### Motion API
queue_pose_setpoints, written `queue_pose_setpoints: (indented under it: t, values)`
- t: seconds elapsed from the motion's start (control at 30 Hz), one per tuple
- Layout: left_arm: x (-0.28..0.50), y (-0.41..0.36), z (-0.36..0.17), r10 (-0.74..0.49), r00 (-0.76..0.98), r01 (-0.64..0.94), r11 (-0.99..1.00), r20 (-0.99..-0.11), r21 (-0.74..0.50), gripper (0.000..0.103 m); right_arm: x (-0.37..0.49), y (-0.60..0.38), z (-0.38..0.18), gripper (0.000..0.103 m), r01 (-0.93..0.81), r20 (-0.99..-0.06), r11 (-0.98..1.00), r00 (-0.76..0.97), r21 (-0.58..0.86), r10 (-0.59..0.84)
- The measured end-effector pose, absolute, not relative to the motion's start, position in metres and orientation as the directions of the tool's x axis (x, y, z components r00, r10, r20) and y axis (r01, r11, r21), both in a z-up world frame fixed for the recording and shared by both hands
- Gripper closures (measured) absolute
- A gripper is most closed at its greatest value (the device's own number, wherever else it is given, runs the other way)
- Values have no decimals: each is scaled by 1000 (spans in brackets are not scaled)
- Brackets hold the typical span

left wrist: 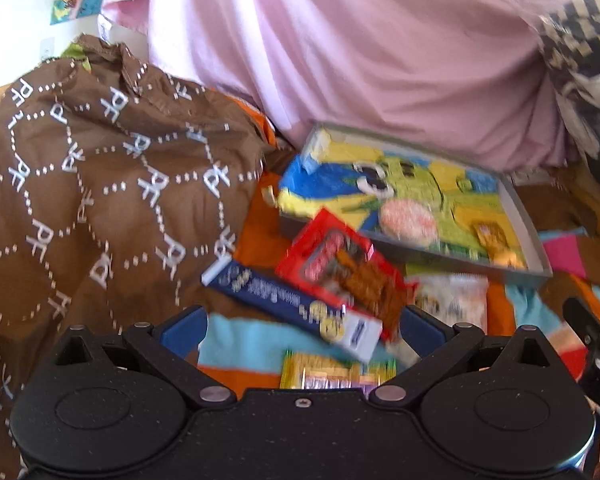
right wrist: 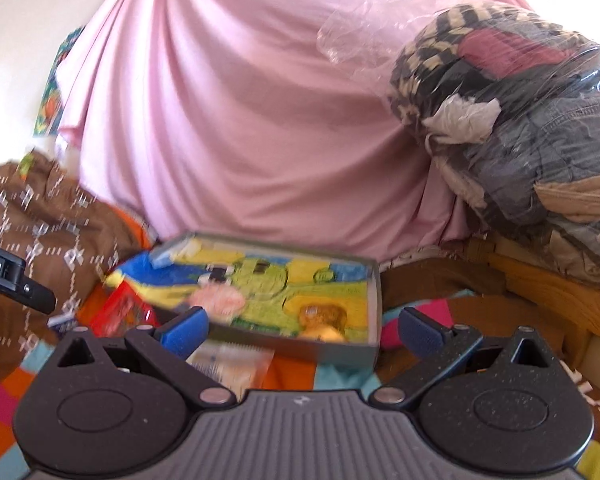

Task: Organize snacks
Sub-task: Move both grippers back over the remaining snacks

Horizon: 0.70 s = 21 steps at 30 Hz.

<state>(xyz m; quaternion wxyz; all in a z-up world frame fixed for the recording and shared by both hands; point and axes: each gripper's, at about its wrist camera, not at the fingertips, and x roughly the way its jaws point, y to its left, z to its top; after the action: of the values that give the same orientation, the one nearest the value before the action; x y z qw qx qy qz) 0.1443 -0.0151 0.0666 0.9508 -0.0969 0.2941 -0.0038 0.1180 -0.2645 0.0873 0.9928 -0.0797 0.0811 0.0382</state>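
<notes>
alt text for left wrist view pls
Open left claw hovers over snack packs on a colourful blanket: a blue box, a red pack, a yellow pack. Behind sits a shallow tray with a cartoon-print lining, beside brown patterned cloth.

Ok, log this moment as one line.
left gripper: open, over snacks | right gripper: open, empty | tray: one snack inside | red pack: outside

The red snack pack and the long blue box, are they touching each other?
Touching. In the left wrist view the red snack pack lies across the long blue box, overlapping its top edge with no gap between them.
</notes>
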Motion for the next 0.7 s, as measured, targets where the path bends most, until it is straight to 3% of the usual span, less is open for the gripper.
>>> queue_pose_setpoints:
  t: [0.27, 0.47, 0.7]
  values:
    - [122, -21, 47, -121, 780, 70, 992, -614, -107, 1, 89, -259, 77, 0, -130, -284, 980, 955, -153, 82]
    - [106, -24, 35, -166, 749, 159, 985, -642, -68, 1, 82, -248, 58, 0, -202, -462, 963, 881, -179, 100]
    - [101, -22, 21, -169, 692, 184, 981, -702, -55, 1, 86, -242, 46, 0, -265, -578, 956, 803, -128, 145]
